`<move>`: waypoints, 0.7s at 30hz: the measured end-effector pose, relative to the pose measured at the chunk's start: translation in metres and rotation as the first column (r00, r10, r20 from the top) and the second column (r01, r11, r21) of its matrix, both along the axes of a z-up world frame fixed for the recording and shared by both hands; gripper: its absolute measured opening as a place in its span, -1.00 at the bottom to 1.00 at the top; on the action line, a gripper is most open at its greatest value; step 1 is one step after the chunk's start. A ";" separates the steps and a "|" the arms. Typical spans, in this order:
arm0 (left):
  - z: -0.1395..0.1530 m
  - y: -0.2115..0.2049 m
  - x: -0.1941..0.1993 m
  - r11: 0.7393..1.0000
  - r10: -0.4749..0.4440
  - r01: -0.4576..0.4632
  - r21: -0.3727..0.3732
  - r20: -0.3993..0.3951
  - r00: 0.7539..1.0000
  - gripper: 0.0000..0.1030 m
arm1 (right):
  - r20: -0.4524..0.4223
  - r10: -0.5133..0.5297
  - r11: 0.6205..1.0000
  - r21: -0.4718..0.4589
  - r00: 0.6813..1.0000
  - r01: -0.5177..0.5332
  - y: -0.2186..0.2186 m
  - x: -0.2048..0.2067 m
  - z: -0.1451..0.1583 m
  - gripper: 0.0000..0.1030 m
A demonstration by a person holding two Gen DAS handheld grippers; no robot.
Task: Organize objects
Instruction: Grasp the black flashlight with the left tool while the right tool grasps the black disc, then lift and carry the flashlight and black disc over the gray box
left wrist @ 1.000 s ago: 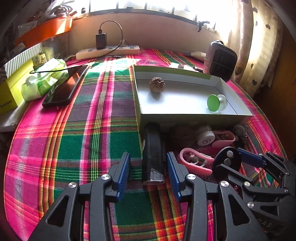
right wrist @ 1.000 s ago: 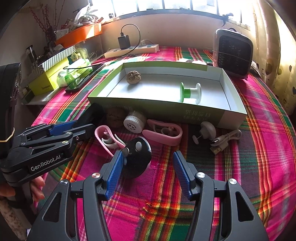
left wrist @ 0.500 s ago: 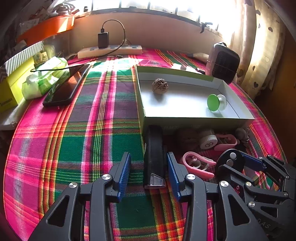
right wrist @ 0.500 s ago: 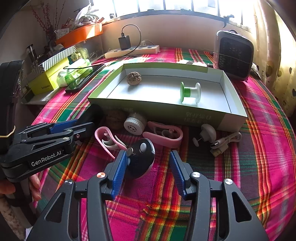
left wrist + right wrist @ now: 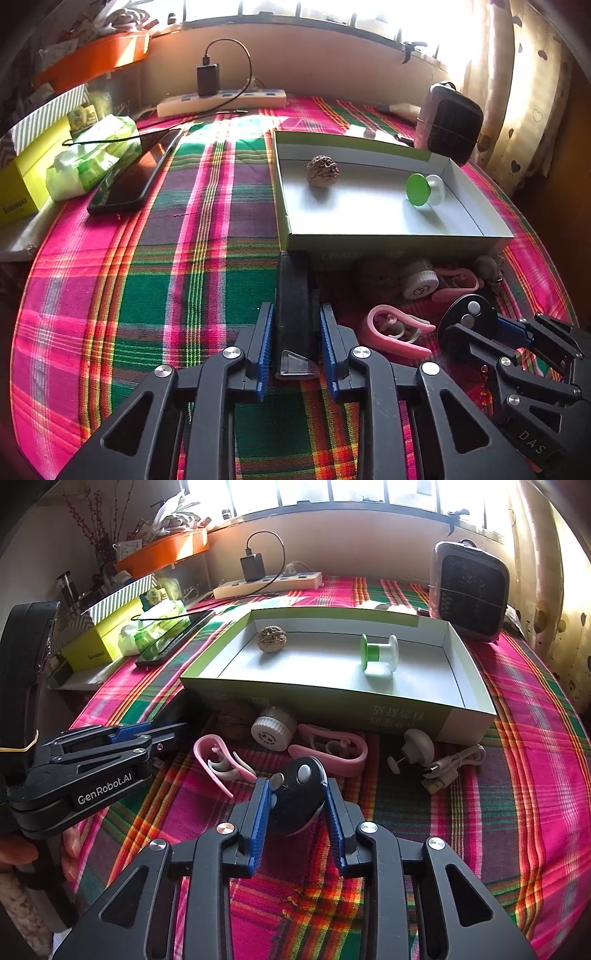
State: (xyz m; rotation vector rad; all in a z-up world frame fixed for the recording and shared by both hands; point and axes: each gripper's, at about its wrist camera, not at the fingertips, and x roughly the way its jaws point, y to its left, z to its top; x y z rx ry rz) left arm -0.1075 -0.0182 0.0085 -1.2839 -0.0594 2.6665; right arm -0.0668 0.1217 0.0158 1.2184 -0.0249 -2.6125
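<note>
two in the box [image 5: 332,701], the rest still out

my left gripper [image 5: 296,343] clamps the black case [image 5: 293,295]; my right gripper [image 5: 295,805] is closing around the black remote [image 5: 297,794], both on the cloth [image 5: 147,295] before the box.

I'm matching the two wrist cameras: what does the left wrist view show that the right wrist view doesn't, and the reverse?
Left only: the left tongs seen from behind, shut on the long black object, whose clear end cap shows.

Right only: the USB cable, the white knob, and the right tongs closing, their pads against the round black remote.

Both: the box, with walnut and green spool inside, plus the pink clips and the heater.
</note>
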 end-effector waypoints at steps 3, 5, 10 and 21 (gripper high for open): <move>0.000 0.000 0.000 1.000 0.000 0.000 0.001 0.000 1.000 -0.58 | 0.000 -0.004 1.000 -0.003 1.000 0.004 0.001 0.000 0.000 -0.41; 0.000 0.000 0.000 1.000 0.000 0.000 0.001 0.000 1.000 -0.58 | -0.003 -0.004 1.000 -0.004 1.000 0.004 0.001 0.000 0.001 -0.41; 0.000 0.000 0.000 1.000 0.000 0.000 0.002 0.000 1.000 -0.58 | -0.008 0.002 1.000 -0.004 1.000 -0.002 0.001 0.001 0.002 -0.41; 0.004 -0.001 0.003 1.000 -0.004 0.004 0.001 -0.012 1.000 -0.58 | -0.026 -0.003 1.000 -0.005 1.000 0.003 0.003 0.001 0.008 -0.41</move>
